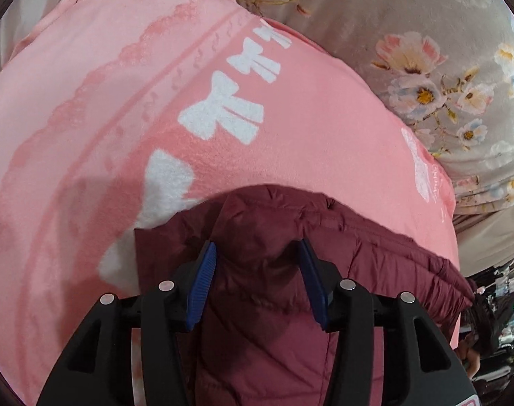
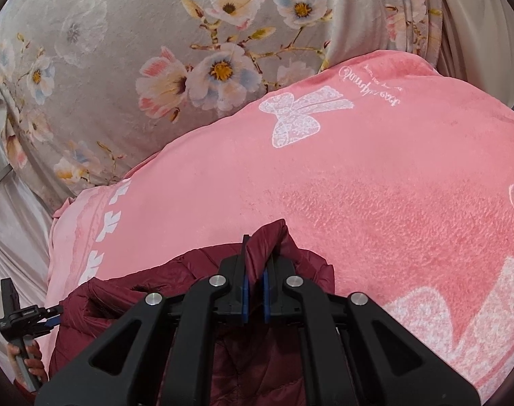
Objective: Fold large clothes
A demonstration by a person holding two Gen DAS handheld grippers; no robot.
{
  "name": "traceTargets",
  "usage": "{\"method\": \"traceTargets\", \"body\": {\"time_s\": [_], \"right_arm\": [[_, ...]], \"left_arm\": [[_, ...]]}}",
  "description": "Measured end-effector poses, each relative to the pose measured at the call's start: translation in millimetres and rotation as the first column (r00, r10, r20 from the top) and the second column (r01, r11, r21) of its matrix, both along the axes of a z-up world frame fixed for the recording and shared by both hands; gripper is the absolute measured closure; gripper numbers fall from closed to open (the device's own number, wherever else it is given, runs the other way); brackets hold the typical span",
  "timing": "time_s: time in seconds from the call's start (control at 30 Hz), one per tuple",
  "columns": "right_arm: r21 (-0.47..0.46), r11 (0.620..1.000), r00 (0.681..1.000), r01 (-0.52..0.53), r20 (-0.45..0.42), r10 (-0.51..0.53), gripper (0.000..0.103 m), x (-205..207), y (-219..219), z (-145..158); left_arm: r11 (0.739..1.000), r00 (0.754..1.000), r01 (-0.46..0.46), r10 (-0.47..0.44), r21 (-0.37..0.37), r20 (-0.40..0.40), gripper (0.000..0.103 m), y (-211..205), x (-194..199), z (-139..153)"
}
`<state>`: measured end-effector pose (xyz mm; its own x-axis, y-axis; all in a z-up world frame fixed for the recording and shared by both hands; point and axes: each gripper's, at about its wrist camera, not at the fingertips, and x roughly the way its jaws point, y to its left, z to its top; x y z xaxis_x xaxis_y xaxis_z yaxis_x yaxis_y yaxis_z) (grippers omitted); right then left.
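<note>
Jacket (image 1: 274, 270), maroon, quilted, lies on pink bow-print blanket (image 1: 121, 118) near its close edge, floral bedding (image 2: 121, 50) beyond. Left gripper (image 1: 257, 264) stands apart, fabric hump between pads but unpinched. Right gripper (image 2: 253, 291) clamped on jacket's raised edge (image 2: 270, 237). Judgement: fold laid down on left side, right side not yet let go; smoothing, further folds likely left.

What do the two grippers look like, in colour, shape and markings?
Both look alike. The left gripper has matte black angular arms with round silver rivets and ribbed blue pads on its fingers. The right gripper has the same black frame, silver rivets and blue pads. A small white-bordered label shows at the lower edge of the left wrist view; its text cannot be read. No cables are visible.
</note>
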<state>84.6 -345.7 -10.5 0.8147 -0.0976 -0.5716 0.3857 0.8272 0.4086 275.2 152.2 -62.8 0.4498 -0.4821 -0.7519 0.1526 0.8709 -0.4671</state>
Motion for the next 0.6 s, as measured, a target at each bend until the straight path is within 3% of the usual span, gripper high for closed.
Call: {"method": "traceTargets", "body": {"time_s": [0.03,0.2,0.33,0.47,0.6], "right_arm": [[0.000,1.000,1.000,0.003,-0.002,-0.003,0.098,0,1,-1],[-0.002,1.000,1.000,0.008,0.005,-0.008,0.098,7,0,6],[-0.012,1.000,0.999,0.017,-0.033,-0.017,0.098,24,-1,6],[-0.021,0.999,0.991,0.030,-0.132,-0.032,0.099,50,-3,-24],[-0.032,0.999,0.980,0.030,-0.198,-0.036,0.098,66,-6,-55]], "left_arm": [[1.000,1.000,0.013,-0.013,-0.002,0.014,0.102,-2,0,4],[0.999,0.987,-0.017,0.011,0.039,0.161,0.102,-2,-14,53],[0.987,0.971,-0.060,0.022,0.151,0.240,0.103,-11,-14,80],[0.952,0.982,-0.094,0.040,0.292,0.186,0.103,-26,4,47],[0.934,0.989,-0.095,0.049,0.343,0.140,0.102,-33,15,2]]}}
